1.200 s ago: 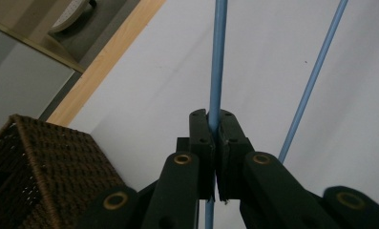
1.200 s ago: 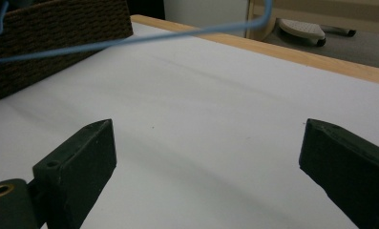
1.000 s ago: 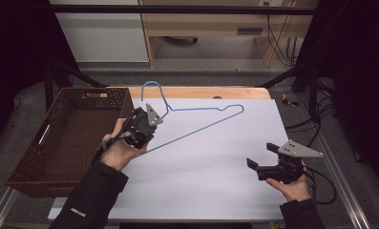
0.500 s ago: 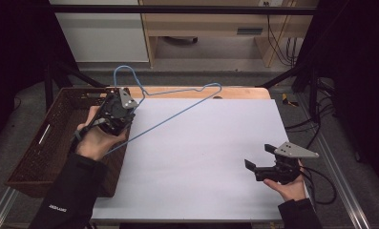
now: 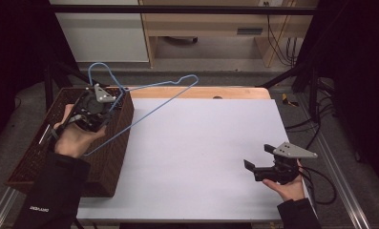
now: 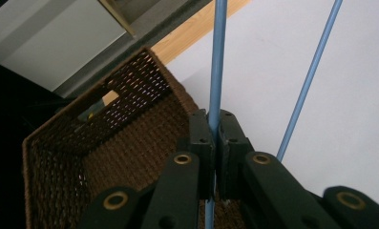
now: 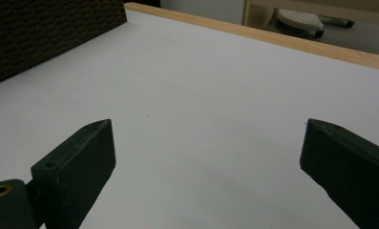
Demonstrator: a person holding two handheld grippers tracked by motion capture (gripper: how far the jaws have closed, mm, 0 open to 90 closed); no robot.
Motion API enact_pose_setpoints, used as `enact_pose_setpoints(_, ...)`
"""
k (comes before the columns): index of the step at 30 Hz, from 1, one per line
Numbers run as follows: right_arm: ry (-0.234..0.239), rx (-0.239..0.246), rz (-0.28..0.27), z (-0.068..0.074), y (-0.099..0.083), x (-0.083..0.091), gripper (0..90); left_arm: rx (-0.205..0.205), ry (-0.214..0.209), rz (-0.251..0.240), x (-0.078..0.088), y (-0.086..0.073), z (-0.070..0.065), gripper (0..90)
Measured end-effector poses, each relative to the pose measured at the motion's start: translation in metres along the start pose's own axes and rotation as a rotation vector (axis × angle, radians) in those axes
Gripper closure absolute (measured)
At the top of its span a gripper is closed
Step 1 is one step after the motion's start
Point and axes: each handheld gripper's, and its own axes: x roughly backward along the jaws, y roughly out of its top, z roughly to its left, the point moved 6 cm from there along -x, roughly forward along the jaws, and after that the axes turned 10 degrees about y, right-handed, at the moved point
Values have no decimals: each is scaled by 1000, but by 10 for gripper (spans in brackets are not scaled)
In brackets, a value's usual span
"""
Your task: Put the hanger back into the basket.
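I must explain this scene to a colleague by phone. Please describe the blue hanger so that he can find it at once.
Start at the dark brown woven wicker basket at the left edge of the white table. Above it, the left gripper has its jaws shut on a thin light-blue wire clothes hanger. It is the only blue thing, held off the table.

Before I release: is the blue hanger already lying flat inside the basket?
No, the left gripper holds the blue hanger up, slanting over the basket rim.

Table middle: bare white table top (image 5: 201, 143), open between both hands.
Left edge: wicker basket (image 5: 113, 157), tall wall blocking low passes.
Above basket: blue wire hanger (image 5: 144, 87) clamped in left gripper (image 5: 101, 102), slanting out over table.
Right side: right gripper (image 5: 256, 167), jaws wide, nothing ahead.
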Motion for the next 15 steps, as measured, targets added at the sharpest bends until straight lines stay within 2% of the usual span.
enact_pose_setpoints(2, 1, -2, 3, 0, 0, -1, 54, 24, 14, 5, -2, -4, 8, 869)
enact_pose_setpoints(15, 1, 1, 8, 0, -1, -1, 54, 94, 109, 84, -11, -38, 57, 869)
